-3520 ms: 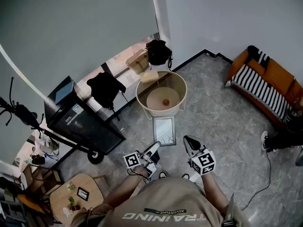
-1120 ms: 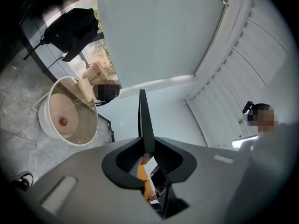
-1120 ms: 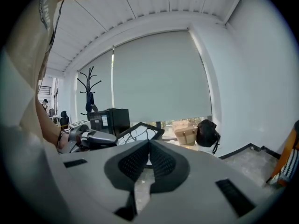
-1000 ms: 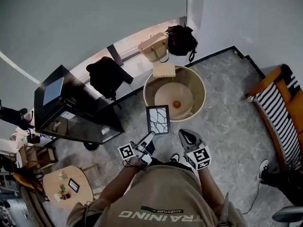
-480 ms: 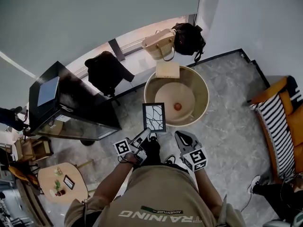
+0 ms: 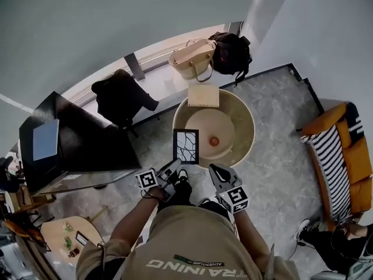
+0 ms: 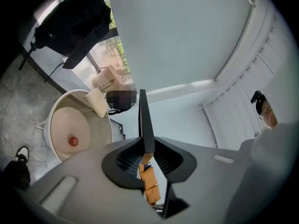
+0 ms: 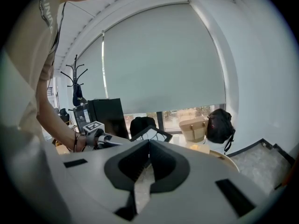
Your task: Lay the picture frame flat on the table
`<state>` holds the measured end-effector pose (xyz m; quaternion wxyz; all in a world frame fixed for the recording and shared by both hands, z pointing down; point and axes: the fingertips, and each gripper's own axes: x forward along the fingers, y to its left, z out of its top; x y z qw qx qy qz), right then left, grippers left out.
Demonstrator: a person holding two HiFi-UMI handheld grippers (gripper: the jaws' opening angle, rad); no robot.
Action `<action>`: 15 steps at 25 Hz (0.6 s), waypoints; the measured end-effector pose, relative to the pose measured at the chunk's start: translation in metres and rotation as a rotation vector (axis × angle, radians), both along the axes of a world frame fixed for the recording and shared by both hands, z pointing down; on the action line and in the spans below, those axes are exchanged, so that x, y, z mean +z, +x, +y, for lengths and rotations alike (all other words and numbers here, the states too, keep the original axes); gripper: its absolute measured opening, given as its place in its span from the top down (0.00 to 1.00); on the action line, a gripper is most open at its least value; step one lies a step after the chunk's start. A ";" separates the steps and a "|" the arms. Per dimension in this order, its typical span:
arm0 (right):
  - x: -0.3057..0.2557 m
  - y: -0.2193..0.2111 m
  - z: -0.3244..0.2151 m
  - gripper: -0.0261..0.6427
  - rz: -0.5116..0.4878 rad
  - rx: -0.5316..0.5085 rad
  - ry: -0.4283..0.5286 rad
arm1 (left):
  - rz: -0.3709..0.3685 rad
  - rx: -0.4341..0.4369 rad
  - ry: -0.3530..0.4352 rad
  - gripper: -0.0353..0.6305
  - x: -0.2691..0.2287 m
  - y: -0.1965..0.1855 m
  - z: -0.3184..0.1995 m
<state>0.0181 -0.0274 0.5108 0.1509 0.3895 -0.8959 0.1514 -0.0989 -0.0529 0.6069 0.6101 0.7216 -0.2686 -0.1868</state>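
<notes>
The picture frame point(image 6: 185, 146), black-edged with a white branching pattern, is held up over the near rim of the round beige table point(image 6: 243, 134). My left gripper point(image 6: 173, 169) is shut on its lower edge. In the left gripper view the frame point(image 7: 144, 120) shows edge-on, standing upright out of the shut gripper point(image 7: 145, 148). My right gripper point(image 6: 220, 172) hangs to the right of the frame, shut with nothing in it. In the right gripper view that gripper point(image 8: 148, 143) points at the frame point(image 8: 150, 134) and the table's rim point(image 8: 229, 160).
A small red ball point(image 6: 214, 140) lies on the table, and a flat wooden box point(image 6: 203, 95) rests on its far rim. Behind stand a beige handbag point(image 6: 190, 58) and a black backpack point(image 6: 232, 50). A black cabinet point(image 6: 70, 147) is at the left, an orange sofa point(image 6: 344, 150) at the right.
The person has stepped up to the round table. Both grippers moved forward and a little down, and the frame now hangs over the table's near rim.
</notes>
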 end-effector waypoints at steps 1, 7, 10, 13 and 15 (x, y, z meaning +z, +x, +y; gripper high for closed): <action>0.002 -0.004 -0.009 0.95 -0.007 0.012 0.000 | -0.011 0.006 -0.015 0.83 0.008 -0.005 -0.008; 0.040 -0.021 -0.036 0.95 -0.016 0.051 -0.039 | -0.002 -0.005 -0.147 0.83 0.078 -0.022 -0.051; 0.078 -0.024 -0.040 0.95 0.006 0.040 -0.058 | -0.026 -0.002 -0.168 0.83 0.126 -0.027 -0.072; 0.122 -0.022 -0.052 0.95 -0.010 0.034 -0.075 | -0.058 0.010 -0.148 0.83 0.174 -0.023 -0.096; 0.155 -0.021 -0.067 0.95 -0.023 0.039 -0.092 | -0.045 -0.002 -0.137 0.83 0.199 -0.017 -0.113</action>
